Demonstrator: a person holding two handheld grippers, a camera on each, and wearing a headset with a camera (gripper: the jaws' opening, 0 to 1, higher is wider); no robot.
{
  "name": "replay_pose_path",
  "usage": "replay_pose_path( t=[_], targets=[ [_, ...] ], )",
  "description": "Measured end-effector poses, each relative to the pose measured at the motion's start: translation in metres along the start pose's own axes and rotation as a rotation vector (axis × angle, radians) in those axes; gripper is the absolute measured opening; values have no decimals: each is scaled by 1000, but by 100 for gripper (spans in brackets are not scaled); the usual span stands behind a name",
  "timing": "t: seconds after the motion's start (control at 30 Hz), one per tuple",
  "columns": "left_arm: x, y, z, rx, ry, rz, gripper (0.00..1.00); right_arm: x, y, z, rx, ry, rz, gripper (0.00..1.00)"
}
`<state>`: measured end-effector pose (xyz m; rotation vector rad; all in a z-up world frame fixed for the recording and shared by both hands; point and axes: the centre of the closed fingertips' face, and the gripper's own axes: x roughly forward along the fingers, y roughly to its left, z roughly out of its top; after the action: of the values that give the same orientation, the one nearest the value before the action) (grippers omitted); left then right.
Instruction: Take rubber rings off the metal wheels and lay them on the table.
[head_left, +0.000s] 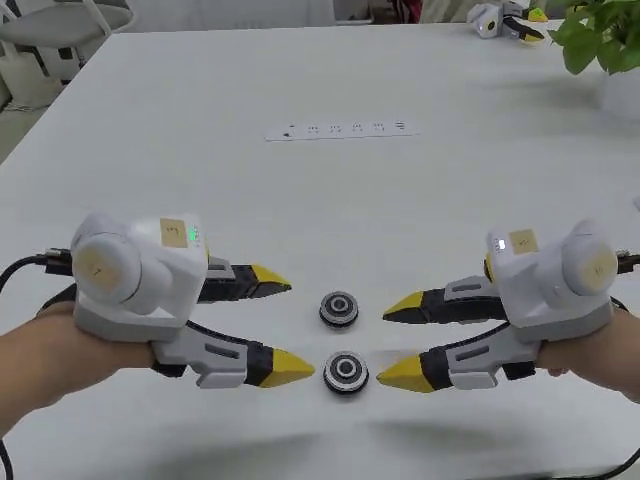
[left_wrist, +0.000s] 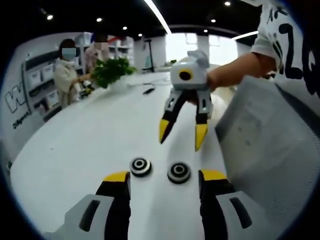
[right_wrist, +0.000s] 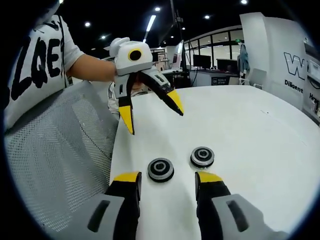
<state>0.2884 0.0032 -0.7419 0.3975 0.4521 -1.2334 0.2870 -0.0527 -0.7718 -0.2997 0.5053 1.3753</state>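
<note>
Wheel (head_left: 346, 371) and second wheel (head_left: 339, 309) sit just apart near the bench's (head_left: 300, 200) near edge, between the left tool (head_left: 298, 328) and right tool (head_left: 385, 345), both tools spread wide and empty.

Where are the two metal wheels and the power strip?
near wheel (head_left: 345, 371), head view, on its centre hub.
far wheel (head_left: 339, 309), head view, on its centre hub.
power strip (head_left: 340, 130), head view, on its middle.

Rings (head_left: 324, 310) on the wheels (head_left: 345, 371) (perhaps rubber) too small; plant (head_left: 598, 35) cropped.
</note>
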Motion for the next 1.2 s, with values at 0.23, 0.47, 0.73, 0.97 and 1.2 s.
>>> replay_pose_path(
  t=[0.23,0.47,0.73,0.97,1.2],
  targets=[
    [7,-4,-5,-10,10,-22,51,5,2,-6,5,14,15,38],
    [12,-5,-7,-19,10,-40,48,11,5,-14,12,36,31,36],
    [22,-13,-12,-17,25,-75,43,18,8,-18,21,41,46,35],
    [31,-21,-16,-22,43,-110,38,22,12,-20,17,55,65,34],
    [37,-24,-20,-39,52,-129,33,23,13,-23,21,63,72,34]
  ],
)
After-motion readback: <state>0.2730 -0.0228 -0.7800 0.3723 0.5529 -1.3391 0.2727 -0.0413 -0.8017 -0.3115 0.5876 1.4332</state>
